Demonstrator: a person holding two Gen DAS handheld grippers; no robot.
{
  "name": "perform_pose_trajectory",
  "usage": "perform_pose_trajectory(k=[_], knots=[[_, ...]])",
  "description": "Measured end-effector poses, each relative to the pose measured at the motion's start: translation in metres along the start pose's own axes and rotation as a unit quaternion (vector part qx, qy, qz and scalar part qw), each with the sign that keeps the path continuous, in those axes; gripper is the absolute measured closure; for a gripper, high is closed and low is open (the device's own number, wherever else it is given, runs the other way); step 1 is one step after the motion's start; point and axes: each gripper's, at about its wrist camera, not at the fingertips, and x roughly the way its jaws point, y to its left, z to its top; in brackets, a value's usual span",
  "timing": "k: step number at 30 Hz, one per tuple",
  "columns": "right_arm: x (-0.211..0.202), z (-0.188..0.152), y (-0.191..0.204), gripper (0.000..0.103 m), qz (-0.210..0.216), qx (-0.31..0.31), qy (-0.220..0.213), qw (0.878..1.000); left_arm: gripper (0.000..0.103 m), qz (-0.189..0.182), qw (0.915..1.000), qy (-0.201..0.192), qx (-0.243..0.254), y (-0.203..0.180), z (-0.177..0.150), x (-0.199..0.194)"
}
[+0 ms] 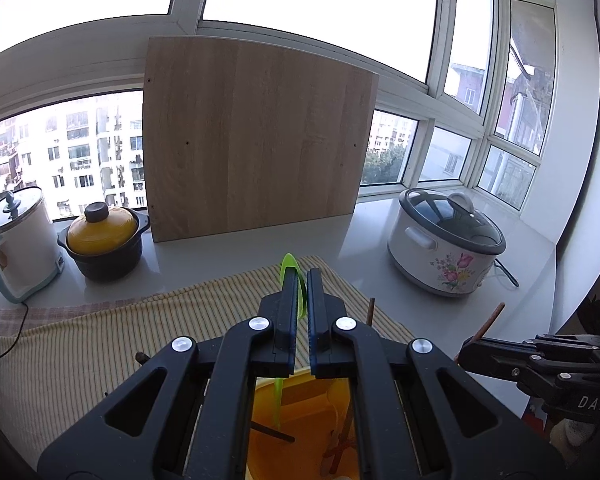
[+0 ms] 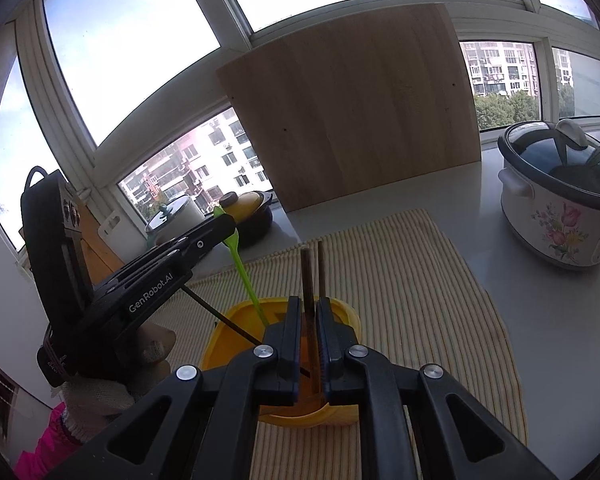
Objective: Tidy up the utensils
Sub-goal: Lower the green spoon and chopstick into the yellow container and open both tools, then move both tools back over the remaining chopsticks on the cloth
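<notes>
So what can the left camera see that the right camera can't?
Only the left wrist view shows the yellow holder's inside, with sticks lying in it, and the kettle's whole body.

Only the right wrist view shows the holder's outside, the gloved hand, and the left gripper from the side.

Both show the green utensil pinched by the left gripper, the chopsticks in the right gripper, the striped cloth, wooden board and flowered cooker.

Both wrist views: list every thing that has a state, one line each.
Left gripper: shut on green spoon, its lower end in the holder.
Right gripper: shut on chopsticks, upright over the holder.
Yellow holder: upright on striped mat, open top.
Rice cooker: lid on.
Yellow pot: lid on.
Board: leaning against window.
</notes>
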Motion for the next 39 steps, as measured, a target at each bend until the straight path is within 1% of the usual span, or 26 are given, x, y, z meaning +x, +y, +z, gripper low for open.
perform_pose_trajectory(k=[3, 6, 7, 8, 9, 10, 11, 12, 13, 14, 27, 32, 39], knots=[[0.005, -0.005, 0.000, 0.091, -0.003, 0.003, 0.007, 1.000, 0.102, 0.000, 1.0000, 0.004, 0.000, 0.002, -0.002, -0.003], [0.007, -0.008, 0.000, 0.089, -0.009, 0.006, 0.009, 1.000, 0.102, -0.006, 0.9999, 0.009, -0.010, 0.007, -0.003, -0.006], [0.006, -0.009, 0.000, 0.088, -0.010, 0.007, 0.008, 1.000, 0.101, -0.009, 0.9998, 0.010, -0.012, 0.008, -0.004, -0.007], [0.005, -0.010, 0.000, 0.084, -0.013, 0.007, 0.006, 1.000, 0.101, -0.010, 0.9998, 0.011, -0.013, 0.010, -0.005, -0.009], [0.004, -0.010, 0.001, 0.081, -0.015, 0.007, 0.005, 1.000, 0.098, -0.011, 0.9998, 0.012, -0.014, 0.011, -0.005, -0.011], [0.003, -0.010, 0.001, 0.081, -0.017, 0.006, 0.003, 1.000, 0.091, -0.012, 0.9997, 0.012, -0.016, 0.013, -0.005, -0.013], [0.001, -0.010, 0.002, 0.081, -0.018, 0.005, 0.001, 1.000, 0.085, -0.012, 0.9997, 0.011, -0.017, 0.015, -0.006, -0.015], [0.000, -0.010, 0.003, 0.079, -0.020, 0.004, -0.001, 1.000, 0.076, -0.015, 0.9996, 0.011, -0.020, 0.017, -0.006, -0.017], [-0.001, -0.010, 0.004, 0.078, -0.021, 0.003, -0.003, 1.000, 0.074, -0.019, 0.9995, 0.012, -0.023, 0.019, -0.006, -0.020], [-0.003, -0.010, 0.005, 0.075, -0.022, 0.002, -0.005, 1.000, 0.074, -0.019, 0.9995, 0.012, -0.024, 0.021, -0.006, -0.022], [-0.005, -0.017, 0.027, 0.075, -0.025, -0.022, -0.001, 0.999, 0.074, -0.013, 0.9995, 0.013, -0.027, 0.039, -0.016, -0.048], [-0.010, -0.021, 0.040, 0.075, -0.020, -0.034, -0.005, 0.999, 0.074, -0.002, 0.9995, 0.011, -0.031, 0.055, -0.019, -0.065], [-0.016, -0.030, 0.065, 0.075, -0.009, -0.059, -0.008, 0.998, 0.074, 0.008, 0.9987, -0.002, -0.050, 0.091, -0.027, -0.100]])
